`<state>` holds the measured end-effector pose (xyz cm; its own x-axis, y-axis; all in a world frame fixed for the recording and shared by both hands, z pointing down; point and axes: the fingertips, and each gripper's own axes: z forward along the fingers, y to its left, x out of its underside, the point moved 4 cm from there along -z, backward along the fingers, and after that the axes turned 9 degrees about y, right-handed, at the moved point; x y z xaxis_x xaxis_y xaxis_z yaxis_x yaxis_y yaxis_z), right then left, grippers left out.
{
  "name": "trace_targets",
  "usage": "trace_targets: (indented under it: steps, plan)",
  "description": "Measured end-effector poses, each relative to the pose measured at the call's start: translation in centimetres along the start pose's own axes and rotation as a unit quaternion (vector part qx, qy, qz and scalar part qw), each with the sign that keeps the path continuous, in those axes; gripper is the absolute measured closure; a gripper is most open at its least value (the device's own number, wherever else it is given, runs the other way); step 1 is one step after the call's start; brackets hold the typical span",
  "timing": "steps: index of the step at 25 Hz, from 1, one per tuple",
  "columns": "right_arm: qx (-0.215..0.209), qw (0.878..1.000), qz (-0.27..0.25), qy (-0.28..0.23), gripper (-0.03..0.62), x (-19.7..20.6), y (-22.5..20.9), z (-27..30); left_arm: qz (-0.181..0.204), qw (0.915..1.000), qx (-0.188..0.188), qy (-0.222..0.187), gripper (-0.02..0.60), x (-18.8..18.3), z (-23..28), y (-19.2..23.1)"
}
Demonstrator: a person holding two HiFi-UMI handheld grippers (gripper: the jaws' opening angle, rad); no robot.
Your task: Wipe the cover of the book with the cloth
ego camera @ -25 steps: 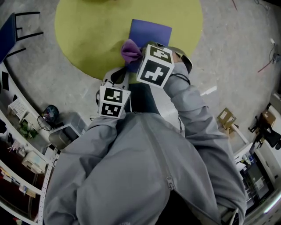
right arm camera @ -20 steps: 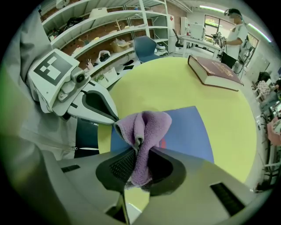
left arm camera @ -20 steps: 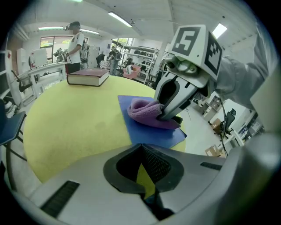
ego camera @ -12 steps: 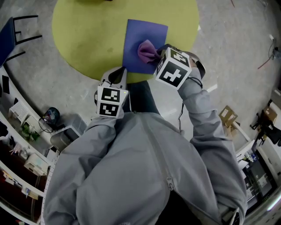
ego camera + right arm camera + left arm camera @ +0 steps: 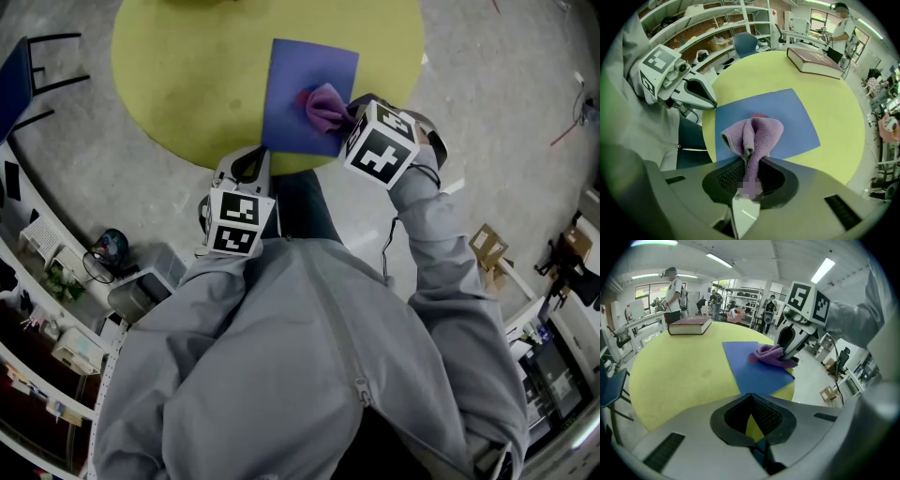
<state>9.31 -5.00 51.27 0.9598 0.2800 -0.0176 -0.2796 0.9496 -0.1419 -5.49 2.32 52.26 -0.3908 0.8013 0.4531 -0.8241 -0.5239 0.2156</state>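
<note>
— What has changed in the last second?

— The purple cloth (image 5: 323,105) has travelled across the blue book (image 5: 291,80). A second ago it sat at the cover's near left corner; half a second ago it was at the middle; now it lies a little further right, close to the cover's right edge.

— Who is carrying it?

— The right gripper (image 5: 349,114). Its own view shows the jaws clenched on a fold of the cloth, with the loose end bunched ahead of them and resting on the cover.

— And the left gripper (image 5: 246,161)?

— It has not moved. It hangs at the near edge of the round yellow table (image 5: 178,84), just short of the book, jaws closed on nothing. It is not pinning the book down.

— Where is the book, then?

— Flat on the near right part of the table, its near edge by the table's rim. It seems to have kept its place under the stroke.

— So how far along is the wipe?

— I judge one pass is nearly done, corner towards the right edge. The far strip and the left side look unswept, so more strokes seem needed. A small red patch (image 5: 758,115) shows just beyond the cloth; I cannot tell what it is.

— Anything else on the table?

— A thick dark red hardback (image 5: 689,326) at the far side, well apart.
</note>
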Motion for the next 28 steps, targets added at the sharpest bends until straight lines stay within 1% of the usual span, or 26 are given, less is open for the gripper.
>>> trace_targets:
  steps: [4,7,9,11,13,15,19,23,28]
  plan:
    - [-0.003,1.000,0.013,-0.009,0.502,0.1,0.0,-0.1,-0.006,0.9999,0.004,0.007,0.565,0.7,0.5,0.1]
    - [0.004,0.999,0.025,-0.036,0.502,-0.7,0.2,-1.5,-0.011,0.9999,0.007,0.004,0.565,0.6,0.5,0.0]
    - [0.001,0.998,0.021,-0.066,0.502,-2.4,1.2,-2.6,-0.015,0.9998,0.009,0.002,0.565,0.7,0.4,0.2]
    - [-0.014,0.996,0.003,-0.091,0.502,-4.6,2.8,-3.1,-0.016,0.9998,0.009,0.002,0.565,0.6,0.4,0.2]
    - [-0.028,0.994,-0.019,-0.103,0.502,-6.7,4.3,-2.9,-0.017,0.9998,0.010,0.002,0.565,0.6,0.4,0.2]
    - [-0.037,0.993,-0.040,-0.100,0.502,-8.2,5.5,-2.2,-0.018,0.9998,0.011,0.003,0.565,0.6,0.5,0.1]
    - [-0.044,0.994,-0.072,-0.069,0.502,-9.6,6.6,-0.5,-0.020,0.9997,0.011,0.002,0.565,0.6,0.4,0.2]
    - [-0.051,0.994,-0.079,-0.054,0.503,-10.0,6.5,0.3,-0.023,0.9997,0.013,0.001,0.565,0.6,0.5,0.3]
    - [-0.053,0.993,-0.087,-0.053,0.502,-9.9,6.5,0.3,-0.027,0.9995,0.014,-0.001,0.565,0.7,0.5,0.3]
